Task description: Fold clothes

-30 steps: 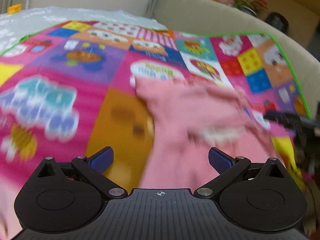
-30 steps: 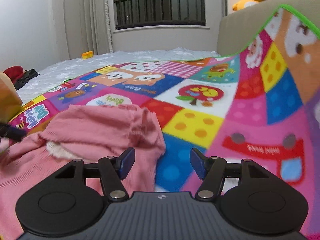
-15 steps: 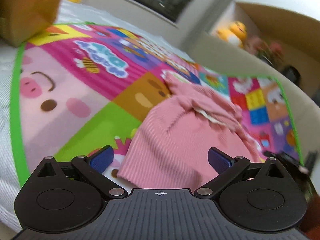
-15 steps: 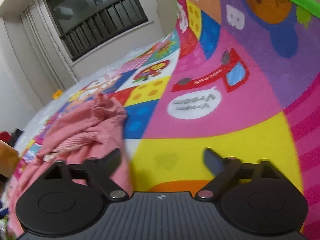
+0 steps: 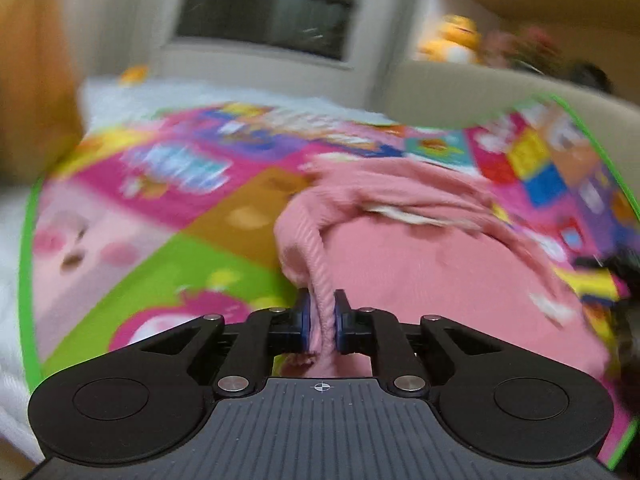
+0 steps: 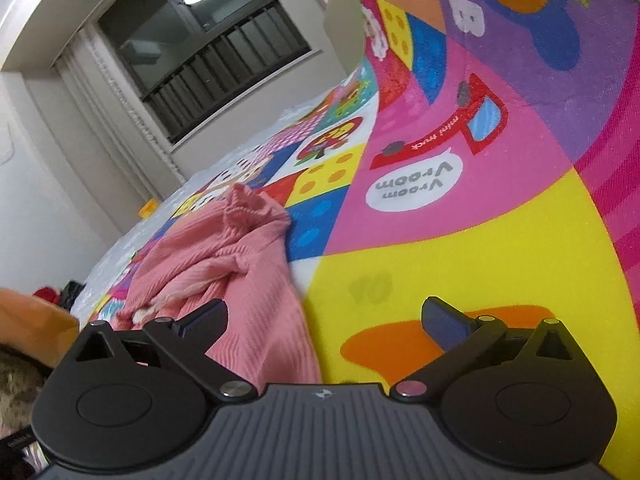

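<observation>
From your left wrist camera, the view is blurred. Your left gripper (image 5: 321, 316) is pinched tight on a ribbed edge of the pink garment (image 5: 420, 256), with a fold of cloth standing up between its blue pads (image 5: 303, 314). The rest of the garment lies crumpled ahead and to the right on a bright cartoon play mat (image 5: 168, 216). A window (image 5: 268, 4) and a yellow plush toy (image 5: 456, 40) sit in the background.

From your right wrist camera, tilted, your right gripper (image 6: 324, 320) is spread wide and holds nothing. The pink garment (image 6: 232, 256) lies heaped by its left finger (image 6: 204, 318); whether they touch is unclear. The mat (image 6: 460, 240) fills the right side, with a barred window (image 6: 208, 52) beyond.
</observation>
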Demonstrator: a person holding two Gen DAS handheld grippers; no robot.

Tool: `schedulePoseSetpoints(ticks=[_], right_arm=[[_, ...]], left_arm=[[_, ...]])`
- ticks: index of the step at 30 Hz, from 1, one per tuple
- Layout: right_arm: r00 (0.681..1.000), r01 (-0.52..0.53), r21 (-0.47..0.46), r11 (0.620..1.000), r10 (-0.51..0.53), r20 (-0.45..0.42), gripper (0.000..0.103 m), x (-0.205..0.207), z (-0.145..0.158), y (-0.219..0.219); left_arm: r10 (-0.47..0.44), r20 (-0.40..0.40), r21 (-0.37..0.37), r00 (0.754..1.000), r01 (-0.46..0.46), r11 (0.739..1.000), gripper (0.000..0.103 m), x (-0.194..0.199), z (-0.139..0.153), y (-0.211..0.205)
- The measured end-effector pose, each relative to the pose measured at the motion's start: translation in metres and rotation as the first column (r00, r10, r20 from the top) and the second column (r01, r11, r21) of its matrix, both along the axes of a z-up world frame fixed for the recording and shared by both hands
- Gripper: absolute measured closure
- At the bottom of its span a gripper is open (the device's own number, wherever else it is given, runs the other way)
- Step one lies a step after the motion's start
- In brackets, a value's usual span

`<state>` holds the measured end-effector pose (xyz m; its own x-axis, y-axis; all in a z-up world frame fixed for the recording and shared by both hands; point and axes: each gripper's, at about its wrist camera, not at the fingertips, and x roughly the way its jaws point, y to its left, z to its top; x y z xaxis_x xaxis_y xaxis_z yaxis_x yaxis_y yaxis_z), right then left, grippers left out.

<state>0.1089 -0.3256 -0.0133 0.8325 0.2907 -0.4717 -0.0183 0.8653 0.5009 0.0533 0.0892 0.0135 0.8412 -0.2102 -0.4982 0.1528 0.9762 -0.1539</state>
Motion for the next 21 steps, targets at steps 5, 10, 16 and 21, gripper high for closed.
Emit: schedulePoseSetpoints(ticks=[5, 10, 16, 21], right_arm=[[1.0, -0.016, -0.151, 0.988, 0.02, 0.021, 0.0, -0.014, -0.001, 0.019], [0.997, -0.074, -0.241, 0.968, 0.08, 0.011, 0.0, -0.026, 0.003, 0.032], [0.998, -0.06, -0.189, 0.98, 0.062, 0.007, 0.0, -0.047, 0.009, 0.015], [0.997, -0.068, -0.201, 0.977, 0.074, 0.022, 0.0, -0.074, 0.009, 0.009]], left_arm=[[-0.25, -0.045, 0.088, 0.967, 0.253, 0.963, 0.086, -0.022, -0.005, -0.044], [-0.366, -0.098, 0.035, 0.925, 0.371, 0.928, 0.058, -0.037, -0.016, -0.053], [-0.294, 0.018, 0.011, 0.956, 0.294, 0.956, 0.025, -0.053, 0.016, -0.034], [-0.02, 0.094, -0.008, 0.995, 0.021, 1.0, 0.015, -0.048, 0.022, -0.013]])
